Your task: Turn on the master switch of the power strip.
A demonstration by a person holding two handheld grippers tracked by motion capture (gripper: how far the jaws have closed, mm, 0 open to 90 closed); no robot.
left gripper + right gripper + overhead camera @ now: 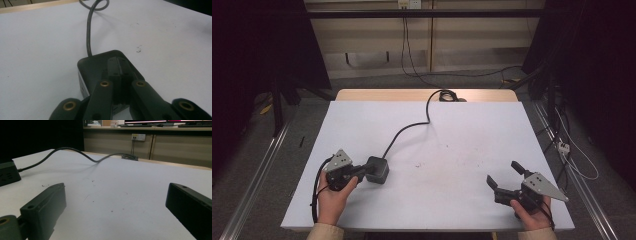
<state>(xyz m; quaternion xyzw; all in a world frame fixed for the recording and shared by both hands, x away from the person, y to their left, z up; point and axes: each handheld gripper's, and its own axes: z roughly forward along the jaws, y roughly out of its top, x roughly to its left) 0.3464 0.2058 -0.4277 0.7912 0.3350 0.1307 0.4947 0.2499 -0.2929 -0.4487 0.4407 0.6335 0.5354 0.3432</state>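
Left gripper (362, 171) w/ jaws closed rests atop the black power cube (377, 169) at tabletop (462, 145) front-left, likely pressing it; right gripper (504, 176) waits wide open, empty; next probably lift off w/o dragging cord (408, 127).

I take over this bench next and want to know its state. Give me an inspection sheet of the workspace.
Surface: white tabletop, a few small dark specks near the middle.
Job's things: black cube power socket near the left front, flat on the table.
Clutter: nothing seen.
Grippers: left claw shut, jaws together on top of the socket; right claw open, nothing between its jaws, near the right front edge.
Cables: socket's grey cord runs to the far edge and coils there; loose wires on the floor at right.
Surroundings: wall outlet behind the table, dark curtains at both sides.
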